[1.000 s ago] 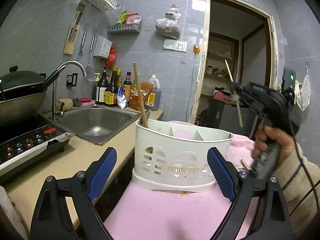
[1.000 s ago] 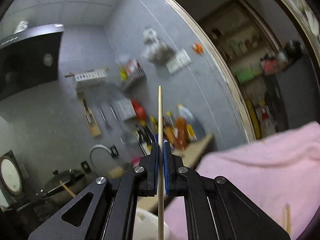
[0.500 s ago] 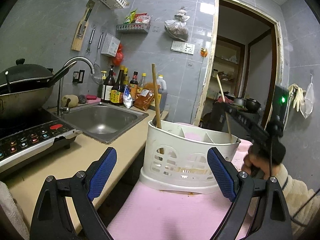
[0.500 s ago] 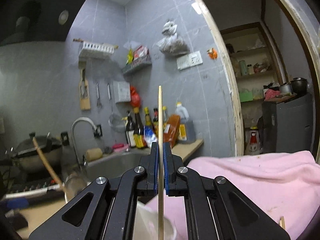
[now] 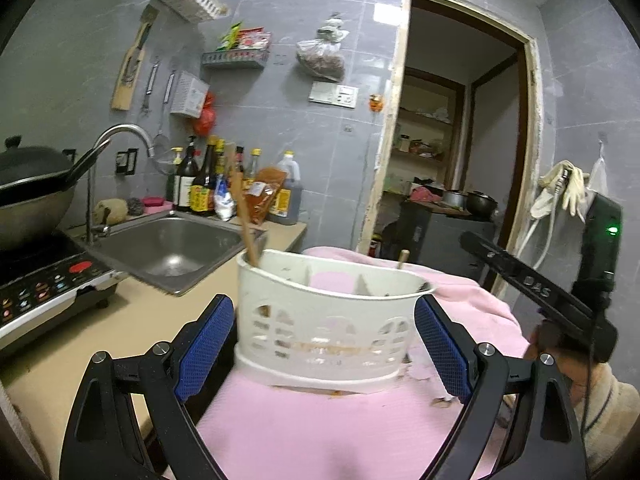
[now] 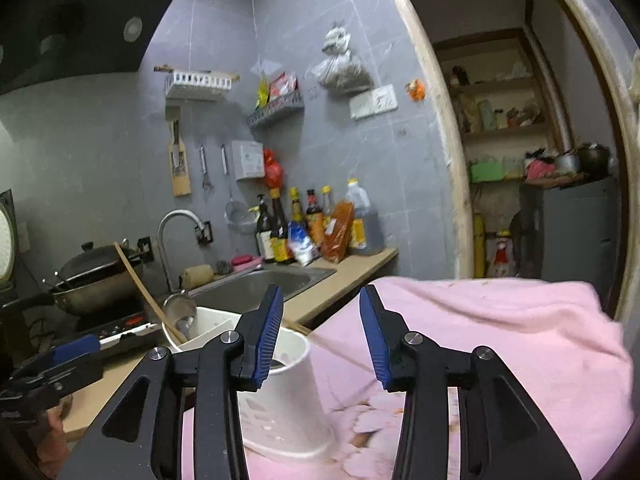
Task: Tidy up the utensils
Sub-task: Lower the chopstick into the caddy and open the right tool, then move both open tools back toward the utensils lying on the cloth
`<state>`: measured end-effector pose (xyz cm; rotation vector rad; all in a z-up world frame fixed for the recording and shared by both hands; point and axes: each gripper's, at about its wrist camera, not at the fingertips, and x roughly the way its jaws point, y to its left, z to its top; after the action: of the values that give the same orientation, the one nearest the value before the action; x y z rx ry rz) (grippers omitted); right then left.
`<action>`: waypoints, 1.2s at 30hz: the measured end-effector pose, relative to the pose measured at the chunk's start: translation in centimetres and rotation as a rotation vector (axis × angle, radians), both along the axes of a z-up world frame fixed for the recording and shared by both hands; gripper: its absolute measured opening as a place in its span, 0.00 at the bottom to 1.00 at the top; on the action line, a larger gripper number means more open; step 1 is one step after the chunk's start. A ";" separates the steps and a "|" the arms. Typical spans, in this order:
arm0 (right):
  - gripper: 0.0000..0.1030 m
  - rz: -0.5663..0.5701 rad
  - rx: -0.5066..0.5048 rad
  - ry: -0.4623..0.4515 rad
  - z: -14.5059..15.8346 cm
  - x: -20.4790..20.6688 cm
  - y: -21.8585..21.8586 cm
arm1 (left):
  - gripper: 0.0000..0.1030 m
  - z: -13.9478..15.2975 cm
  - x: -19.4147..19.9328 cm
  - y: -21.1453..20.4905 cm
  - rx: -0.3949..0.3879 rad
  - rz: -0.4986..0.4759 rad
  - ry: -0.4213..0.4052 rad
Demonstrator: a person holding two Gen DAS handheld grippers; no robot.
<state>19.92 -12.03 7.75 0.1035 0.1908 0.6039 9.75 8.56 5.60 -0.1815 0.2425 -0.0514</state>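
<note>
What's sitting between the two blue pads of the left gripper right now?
In the left wrist view, the white slotted plastic utensil caddy stands on the pink cloth between the left gripper jaws; they are open, not touching it.

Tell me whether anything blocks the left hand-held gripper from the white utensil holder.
Nothing visible does: the left hand-held gripper is open, and the white utensil holder stands straight ahead on the pink cloth.

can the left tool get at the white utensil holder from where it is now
Probably yes. The left tool stands open with the white utensil holder straight ahead between its blue pads, on the pink cloth, nothing in between. The holder looks nearly as wide as the opening, so it's a tight fit.
</note>
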 end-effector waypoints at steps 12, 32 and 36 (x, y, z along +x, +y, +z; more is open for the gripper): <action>0.55 -0.125 -0.022 -0.066 1.5 -4.4 -6.4 | 0.86 1.3 0.3 -4.3 0.009 -0.103 -0.025; 0.80 -0.120 -0.134 -0.193 2.1 -5.3 -6.4 | 0.86 2.8 -1.8 -5.1 0.038 -0.011 -0.150; 0.65 0.045 -0.227 -0.116 1.1 -1.0 -0.1 | 0.87 2.2 -2.4 -2.7 0.058 0.058 -0.120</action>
<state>18.90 -12.13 8.84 -0.1558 0.1480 0.6271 7.31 5.85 7.76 -0.1275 0.1186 0.0027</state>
